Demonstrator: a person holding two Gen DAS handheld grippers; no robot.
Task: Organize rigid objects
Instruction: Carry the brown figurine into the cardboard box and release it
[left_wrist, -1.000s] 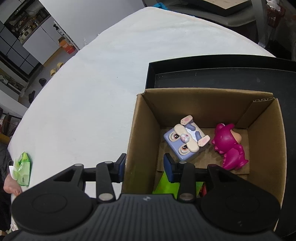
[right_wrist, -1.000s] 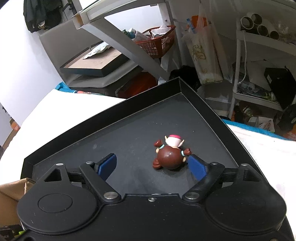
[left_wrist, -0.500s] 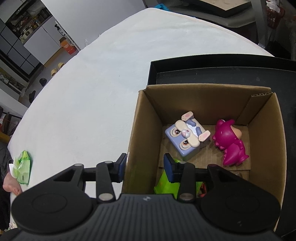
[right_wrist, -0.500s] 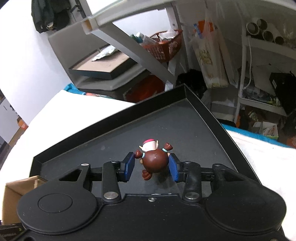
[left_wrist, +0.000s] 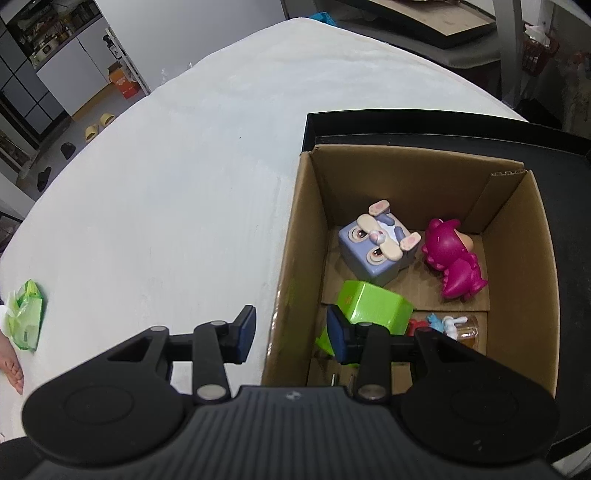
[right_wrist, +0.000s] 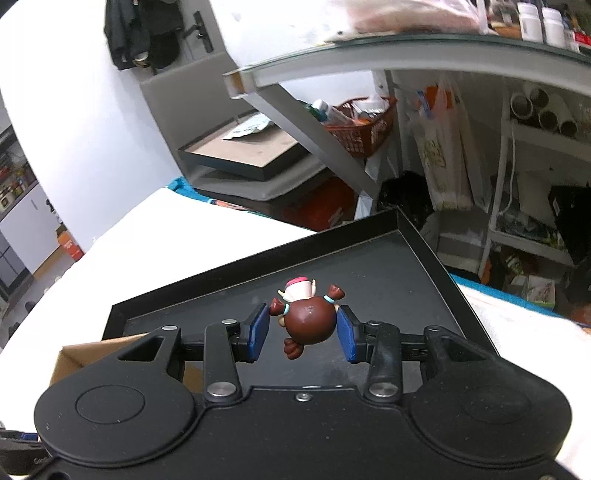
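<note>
Right wrist view: our right gripper (right_wrist: 302, 332) is clamped on the small brown-haired glossy plastic figurine (right_wrist: 308, 323), head toward us, held above the matte black shallow tray (right_wrist: 421, 280). The open brown corrugated cardboard box (left_wrist: 406, 177) it likely belongs in lies to our left, its corner just showing at that side. Our left gripper (left_wrist: 291, 330), pads apart, straddles the box's left wall, a smooth lime-green plastic block (left_wrist: 373, 302) inside.

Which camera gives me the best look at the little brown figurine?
The right wrist view. The brown figurine sits centred between the right tongs, pads closed on its sides, above the black tray. The left wrist view shows nothing of it, only the cardboard box and the toys inside.
</note>
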